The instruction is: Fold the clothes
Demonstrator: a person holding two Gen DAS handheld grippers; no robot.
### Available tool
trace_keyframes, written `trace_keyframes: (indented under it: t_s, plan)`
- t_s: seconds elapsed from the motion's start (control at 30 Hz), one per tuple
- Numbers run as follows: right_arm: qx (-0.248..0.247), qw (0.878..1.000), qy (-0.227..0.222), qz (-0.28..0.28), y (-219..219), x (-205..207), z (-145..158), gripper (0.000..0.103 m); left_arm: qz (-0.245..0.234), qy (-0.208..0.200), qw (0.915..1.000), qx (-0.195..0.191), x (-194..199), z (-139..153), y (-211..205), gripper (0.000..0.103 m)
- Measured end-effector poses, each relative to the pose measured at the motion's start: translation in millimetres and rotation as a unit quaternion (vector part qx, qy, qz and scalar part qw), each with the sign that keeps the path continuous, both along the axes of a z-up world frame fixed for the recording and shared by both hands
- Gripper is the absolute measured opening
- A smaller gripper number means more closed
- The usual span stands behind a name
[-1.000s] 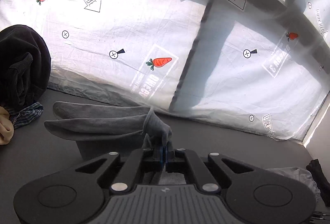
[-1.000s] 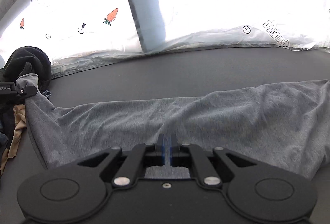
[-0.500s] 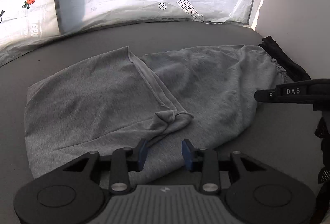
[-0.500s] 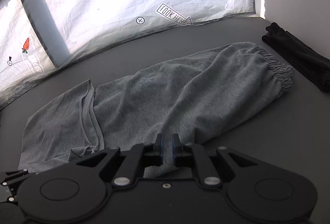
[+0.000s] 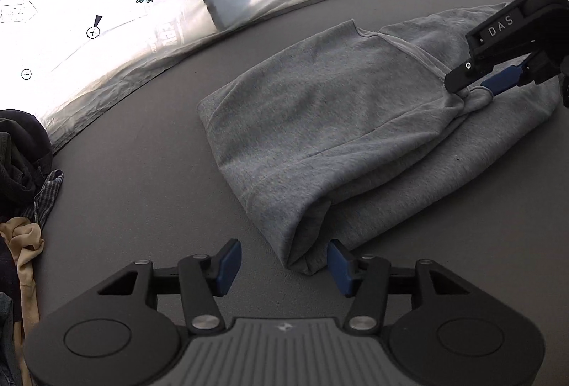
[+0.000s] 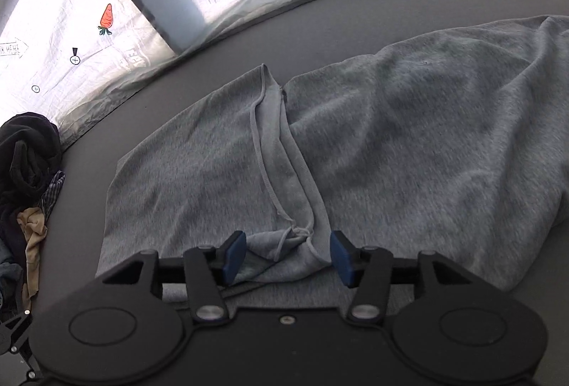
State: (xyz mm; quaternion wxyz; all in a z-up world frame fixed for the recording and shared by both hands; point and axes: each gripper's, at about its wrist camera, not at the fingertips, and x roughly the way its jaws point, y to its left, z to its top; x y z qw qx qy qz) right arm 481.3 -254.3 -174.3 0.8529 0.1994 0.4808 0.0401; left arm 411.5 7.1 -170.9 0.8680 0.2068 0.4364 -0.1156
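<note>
Lying at far left: pile (image 5: pixel 21 172) of dark, plaid and tan clothes on the grey table (image 5: pixel 135 179), against the printed white sheet (image 5: pixel 106 12).
Left gripper (image 5: pixel 282 263): jaws spread and gripping nothing, having just been opening; the near folded corner of the garment lies between the blue pads, and whether the right pad brushes it cannot be told.
Garment (image 5: pixel 320 122): grey, flat on the table right of the pile, one part folded over the other, its hem running across the middle.
Right gripper (image 6: pixel 287 256): jaws parted, just opened; the bunched hem corner sits loose between the pads, not pinched.
Garment's right part: spreads wide and wrinkled towards the right edge.
</note>
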Motion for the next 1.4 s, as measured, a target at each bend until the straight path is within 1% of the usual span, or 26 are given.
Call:
trace_keyframes:
  t_s: [0.07, 0.1, 0.17, 0.27, 0.3, 0.37, 0.4, 0.43, 0.47, 0.53, 0.57, 0.6, 0.67, 0.7, 0.77, 0.8, 0.83, 0.9, 1.03, 1.1, 1.13, 1.17, 1.2, 1.23, 1.3, 1.4]
  plan:
    - [-0.006, 1.0, 0.003, -0.002, 4.0, 0.8, -2.7, 0.062, 0.006, -0.005, 0.9999, -0.01, 5.9, -2.6, -2.5, 0.062]
    - [-0.008, 1.0, 0.003, -0.002, 5.4, 1.6, -4.0, 0.063, 0.011, -0.008, 0.9999, -0.008, 10.5, -6.3, -5.1, 0.062]
    - [-0.012, 1.0, 0.005, -0.006, 6.7, 4.2, -5.9, 0.065, 0.016, -0.021, 0.9996, 0.01, 16.3, -12.4, -8.9, 0.062]
    - [-0.013, 1.0, 0.007, -0.012, 8.7, 10.1, -7.8, 0.072, 0.031, -0.037, 0.9981, 0.037, 23.2, -19.4, -9.7, 0.062]
    - [-0.012, 1.0, 0.007, -0.012, 9.8, 12.1, -8.4, 0.074, 0.04, -0.041, 0.9975, 0.042, 25.3, -20.4, -8.3, 0.062]
    - [-0.025, 1.0, 0.009, 0.0, 15.4, 15.2, -8.9, 0.073, 0.066, -0.048, 0.996, 0.035, 27.7, -18.3, -1.0, 0.062]
    - [-0.04, 0.999, 0.009, 0.012, 19.4, 16.6, -8.5, 0.068, 0.081, -0.049, 0.9951, 0.03, 28.7, -17.2, 4.0, 0.063]
    - [-0.052, 0.998, 0.009, 0.023, 22.8, 17.8, -8.2, 0.05, 0.092, -0.05, 0.9942, 0.026, 28.6, -16.3, 8.6, 0.063]
    - [-0.063, 0.997, 0.01, 0.034, 25.9, 18.9, -8.0, 0.039, 0.109, -0.052, 0.9925, 0.02, 28.1, -15.3, 15.3, 0.063]
    - [-0.069, 0.996, 0.004, 0.05, 27.3, 17.8, -4.6, 0.012, 0.134, -0.05, 0.9897, 0.001, 26.8, -13.4, 27.8, 0.065]
    - [-0.067, 0.996, -0.005, 0.058, 26.9, 15.4, -1.7, 0.007, 0.149, -0.048, 0.9875, -0.016, 26.1, -12.0, 35.1, 0.065]
    - [-0.068, 0.996, -0.017, 0.064, 26.3, 11.5, 3.2, 0.007, 0.172, -0.046, 0.9833, -0.041, 24.7, -9.5, 44.5, 0.065]
    - [-0.075, 0.994, -0.043, 0.07, 25.5, -0.8, 17.2, 0.007, 0.199, -0.044, 0.9757, -0.082, 21.8, -4.6, 57.1, 0.065]
    - [-0.077, 0.992, -0.059, 0.075, 24.8, -8.9, 26.1, 0.007, 0.213, -0.048, 0.9703, -0.104, 20.0, -1.4, 63.7, 0.066]
    - [-0.085, 0.99, -0.082, 0.081, 23.4, -25.1, 41.2, 0.007, 0.221, -0.05, 0.966, -0.125, 15.6, 1.2, 70.8, 0.07]
    - [-0.085, 0.989, -0.085, 0.082, 22.1, -30.9, 44.8, 0.007, 0.222, -0.05, 0.9651, -0.13, 13.3, 1.5, 73.4, 0.071]
    - [-0.08, 0.99, -0.082, 0.081, 19.9, -35.7, 45.6, 0.007, 0.218, -0.048, 0.9662, -0.129, 11.1, -0.4, 74.8, 0.073]
    - [-0.064, 0.994, -0.054, 0.074, 14.3, -39.5, 33.8, 0.007, 0.201, -0.036, 0.9722, -0.115, 7.6, -7.3, 73.1, 0.074]
    - [-0.081, 0.994, 0.006, 0.079, 13.6, -36.0, 1.0, 0.007, 0.149, -0.015, 0.9862, -0.072, 1.2, -16.3, 61.1, 0.074]
    - [-0.093, 0.991, 0.01, 0.092, 16.3, -35.6, -2.0, 0.008, 0.122, -0.014, 0.991, -0.052, -1.7, -14.4, 56.6, 0.075]
    - [-0.098, 0.99, 0.01, 0.098, 17.8, -35.4, -2.7, 0.011, 0.114, -0.011, 0.9922, -0.049, -2.5, -12.6, 56.4, 0.076]
    - [-0.104, 0.989, 0.011, 0.1, 18.6, -34.2, -1.3, 0.014, 0.106, -0.008, 0.9933, -0.046, -3.0, -10.5, 57.1, 0.079]
    - [-0.106, 0.989, 0.012, 0.099, 17.9, -33.4, 0.2, 0.024, 0.101, 0.001, 0.9937, -0.048, -2.1, -7.4, 61.3, 0.08]
    - [-0.106, 0.99, 0.013, 0.097, 16.9, -32.7, 1.5, 0.036, 0.102, 0.011, 0.9936, -0.047, -0.5, -4.0, 64.4, 0.082]
    - [-0.105, 0.99, 0.004, 0.09, 12.0, -35.1, 6.4, 0.044, 0.113, 0.027, 0.992, -0.049, 3.8, 5.6, 71.7, 0.084]
    - [-0.099, 0.992, -0.02, 0.077, 1.4, -41.6, 16.4, 0.053, 0.136, 0.019, 0.9872, -0.081, 7.8, 27.3, 79.0, 0.088]
